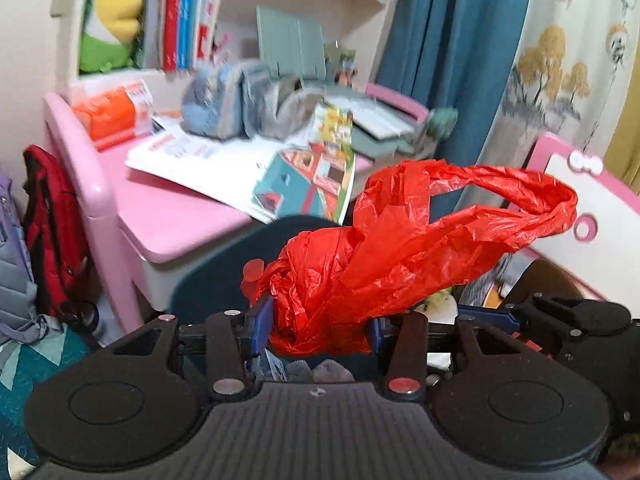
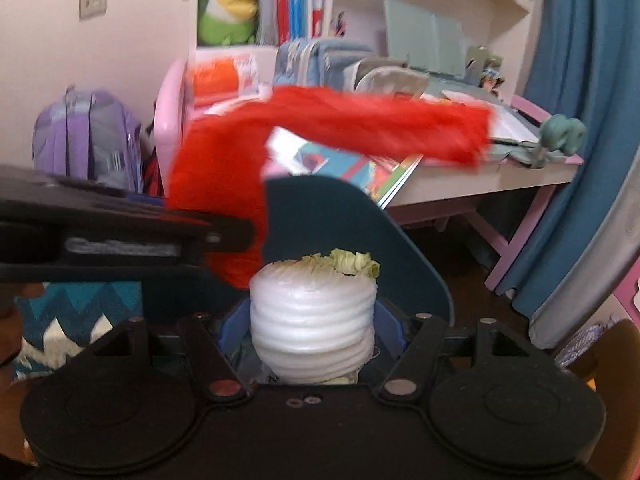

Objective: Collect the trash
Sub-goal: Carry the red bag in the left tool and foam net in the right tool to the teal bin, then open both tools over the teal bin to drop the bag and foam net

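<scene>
Red plastic fills your left gripper (image 1: 318, 330): the blue pads are closed on the bunched body of a red plastic bag (image 1: 384, 248), and its loose handle loops stream out to the right in the left wrist view. From your right wrist camera the same bag shows as a blurred red streak crossing in front of the pink desk (image 1: 168, 216), with your left tool seen side-on at the left edge.

Your right gripper (image 2: 314, 338) holds a white roll of ribbed foam wrap (image 2: 312, 320) standing upright between its blue pads, which touch both sides of it. Wilted green leaf scraps (image 2: 352, 262) sit on the roll's top.

Behind both tools, a dark teal chair back (image 2: 360, 232) stands just in front of the desk. An open picture book (image 1: 312, 176) lies on the desk with its edge hanging over the front. Further back are a blue-grey pencil case (image 1: 218, 104) and an orange box (image 1: 110, 114). A purple backpack (image 2: 84, 136) leans beside the desk's left end, and a blue curtain (image 1: 440, 40) hangs to the right.
</scene>
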`<state>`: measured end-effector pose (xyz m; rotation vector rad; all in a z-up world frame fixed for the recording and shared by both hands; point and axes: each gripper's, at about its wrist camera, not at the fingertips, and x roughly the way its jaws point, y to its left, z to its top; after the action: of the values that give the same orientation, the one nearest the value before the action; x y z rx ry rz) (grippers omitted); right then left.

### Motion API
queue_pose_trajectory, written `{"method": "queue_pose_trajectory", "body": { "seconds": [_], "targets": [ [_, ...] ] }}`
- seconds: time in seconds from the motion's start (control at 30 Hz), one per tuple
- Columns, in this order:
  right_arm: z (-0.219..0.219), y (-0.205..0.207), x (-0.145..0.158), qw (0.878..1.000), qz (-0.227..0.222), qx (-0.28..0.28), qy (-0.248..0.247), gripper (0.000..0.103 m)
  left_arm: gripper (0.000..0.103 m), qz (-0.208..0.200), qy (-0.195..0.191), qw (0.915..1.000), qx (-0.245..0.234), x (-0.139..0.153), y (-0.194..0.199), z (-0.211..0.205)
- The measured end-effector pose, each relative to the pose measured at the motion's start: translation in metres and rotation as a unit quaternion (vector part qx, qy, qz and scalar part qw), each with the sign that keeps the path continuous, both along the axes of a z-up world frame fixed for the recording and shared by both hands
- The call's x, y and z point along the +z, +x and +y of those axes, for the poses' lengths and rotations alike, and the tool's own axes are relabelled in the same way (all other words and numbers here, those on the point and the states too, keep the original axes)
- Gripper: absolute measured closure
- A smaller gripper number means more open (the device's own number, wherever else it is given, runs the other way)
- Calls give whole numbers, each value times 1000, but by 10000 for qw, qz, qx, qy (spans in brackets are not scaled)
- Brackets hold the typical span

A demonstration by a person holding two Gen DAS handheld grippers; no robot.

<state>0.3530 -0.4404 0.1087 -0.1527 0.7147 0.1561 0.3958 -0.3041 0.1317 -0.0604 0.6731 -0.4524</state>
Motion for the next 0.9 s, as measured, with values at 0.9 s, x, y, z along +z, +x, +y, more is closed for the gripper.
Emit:
{"method": "queue_pose_trajectory", "body": {
  "seconds": [0.9],
  "targets": [
    [-9, 25, -27, 9983, 581, -60, -8, 24, 38, 568, 477, 9972, -55, -48, 26, -24]
  ]
}}
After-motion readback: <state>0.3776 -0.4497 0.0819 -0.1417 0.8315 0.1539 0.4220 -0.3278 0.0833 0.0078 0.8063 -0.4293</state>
